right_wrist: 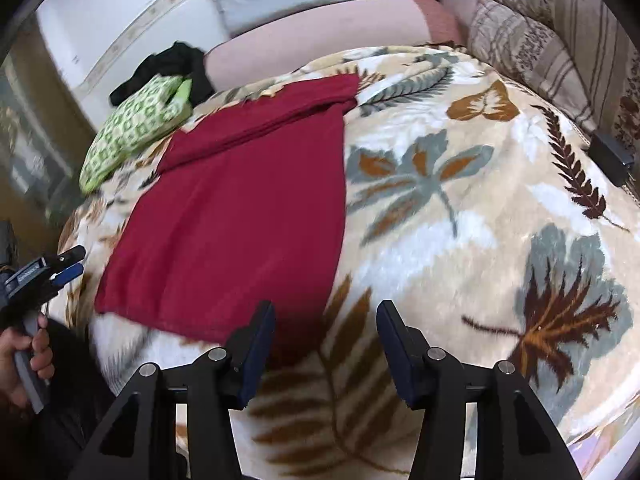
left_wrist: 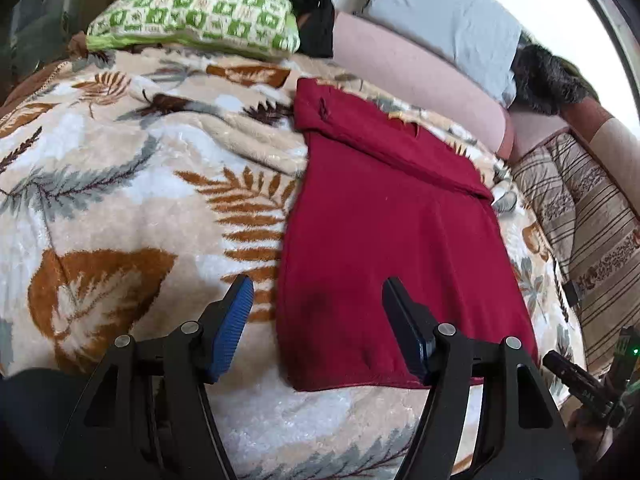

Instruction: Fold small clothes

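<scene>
Red garment (left_wrist: pixel 396 232) flat on leaf-print blanket (left_wrist: pixel 120 184), left gripper (left_wrist: pixel 318 300) fingers apart, right gripper (right_wrist: pixel 326 320) fingers apart, no legible writing.

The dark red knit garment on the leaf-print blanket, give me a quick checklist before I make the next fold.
1. Dark red knit garment lies flat on the leaf-print fleece blanket: ok.
2. Left gripper open, empty, over the garment's near left corner: ok.
3. Right gripper open, empty, by the near right corner: ok.
4. Far end already turned over into a band: ok.
5. Green checked pillow clear of the garment: ok.
6. Fingers touching the cloth: cannot tell.
</scene>
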A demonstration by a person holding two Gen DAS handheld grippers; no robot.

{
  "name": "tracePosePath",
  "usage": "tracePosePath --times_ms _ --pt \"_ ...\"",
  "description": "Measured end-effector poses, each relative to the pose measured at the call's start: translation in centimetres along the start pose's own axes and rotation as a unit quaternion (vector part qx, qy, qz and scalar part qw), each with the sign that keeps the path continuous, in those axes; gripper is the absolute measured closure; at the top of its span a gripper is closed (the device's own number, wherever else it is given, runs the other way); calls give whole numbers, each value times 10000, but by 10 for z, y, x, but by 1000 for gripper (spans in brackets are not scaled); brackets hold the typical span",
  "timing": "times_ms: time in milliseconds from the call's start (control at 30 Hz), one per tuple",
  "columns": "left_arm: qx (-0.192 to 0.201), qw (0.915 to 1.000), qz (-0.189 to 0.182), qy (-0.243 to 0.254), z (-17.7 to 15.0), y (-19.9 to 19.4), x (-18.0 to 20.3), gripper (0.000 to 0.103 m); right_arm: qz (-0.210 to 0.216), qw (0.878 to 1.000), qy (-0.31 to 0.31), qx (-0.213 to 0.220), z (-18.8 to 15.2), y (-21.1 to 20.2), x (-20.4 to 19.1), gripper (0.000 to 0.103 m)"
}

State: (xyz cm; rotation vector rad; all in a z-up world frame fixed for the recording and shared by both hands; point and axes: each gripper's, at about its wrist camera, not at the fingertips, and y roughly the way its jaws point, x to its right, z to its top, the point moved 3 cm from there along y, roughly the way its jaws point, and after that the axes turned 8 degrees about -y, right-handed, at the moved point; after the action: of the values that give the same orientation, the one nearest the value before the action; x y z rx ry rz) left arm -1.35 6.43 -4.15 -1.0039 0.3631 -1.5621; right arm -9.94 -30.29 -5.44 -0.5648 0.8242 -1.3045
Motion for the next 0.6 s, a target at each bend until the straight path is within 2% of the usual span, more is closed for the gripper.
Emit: tracePosePath --times_ms 100,167,200,333,500,600 --pt "-152 9999 18 3 -6 12 -4 36 73 9999 -130 81 -2 4 -4 52" --pt "-304 9993 20 -196 -12 18 -11 36 335 9994 -87 71 1 10 -8 52" --pt "-329 9991 61 -255 -13 20 -14 36 428 9989 -170 -77 1 21 -14 52" --pt "-194 9994 97 -253 -15 15 -15 36 378 9988 -212 -230 -1 30 -17 55" --pt "-212 9994 214 -150 -20 18 -14 36 849 9961 176 -175 1 34 -13 62" --pt "-536 9984 137 -131 -29 30 -12 36 910 9952 283 -201 0 35 -11 62"
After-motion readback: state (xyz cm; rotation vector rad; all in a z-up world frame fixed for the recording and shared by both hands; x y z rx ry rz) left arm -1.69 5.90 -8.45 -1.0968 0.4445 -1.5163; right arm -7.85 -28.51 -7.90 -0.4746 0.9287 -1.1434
